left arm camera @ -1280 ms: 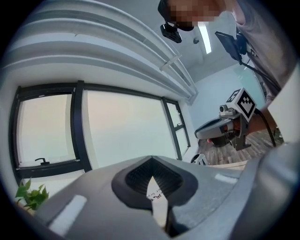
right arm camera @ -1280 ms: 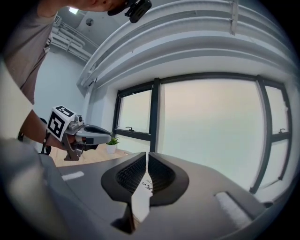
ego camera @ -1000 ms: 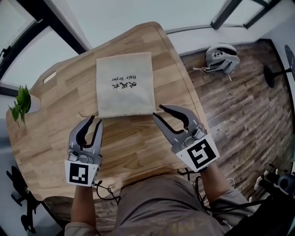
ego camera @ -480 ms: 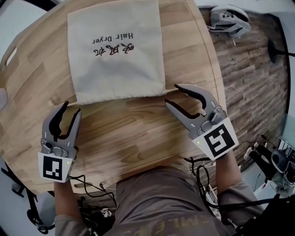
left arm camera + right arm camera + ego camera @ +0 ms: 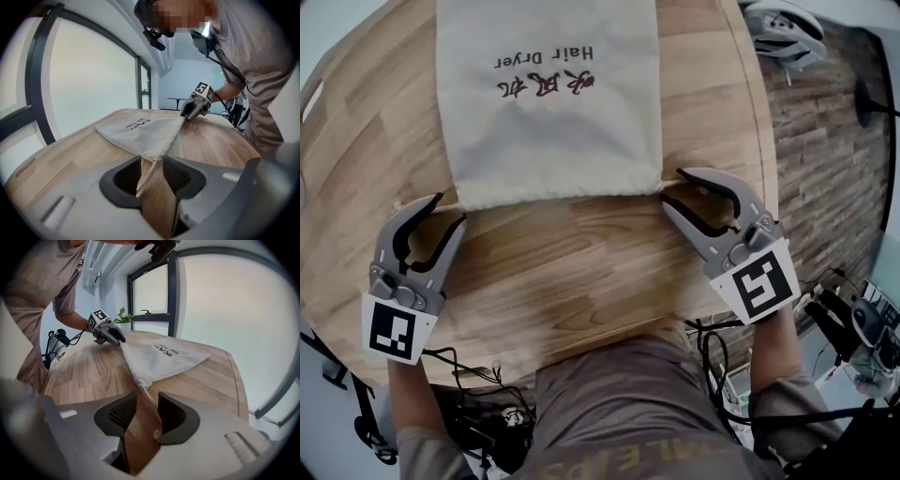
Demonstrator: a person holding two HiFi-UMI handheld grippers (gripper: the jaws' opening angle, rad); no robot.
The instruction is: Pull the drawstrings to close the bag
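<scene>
Both tongs are open at the near corners of the bag (image 5: pixel 548 103). The left tongs (image 5: pixel 448 211) sit at its left corner and the right tongs (image 5: pixel 672 187) at its right corner. In the left gripper view the left drawstring (image 5: pixel 149 171) runs loosely down the gap between the parted jaws, with bare wood showing beside it. In the right gripper view the right drawstring (image 5: pixel 149 401) lies between that pair's jaws. They have just been closing a little but do not yet press on it.

The cloth bag lies flat on the wooden bench (image 5: pixel 581 272), its gathered mouth edge toward the person. Nothing shows what is inside, though it makes no bulge. Its printed label (image 5: pixel 544 61) reads "Hair Dryer" beside some characters.

There is one bag, with two drawstrings and two tongs, one at each corner.

From the head view the drawstrings are almost too thin to make out. The bag's far edge is cut off at the top there, as is a grey and white object (image 5: pixel 783 28) on the floor. A potted plant (image 5: pixel 123 315) stands at the bench's far end in the right gripper view.
</scene>
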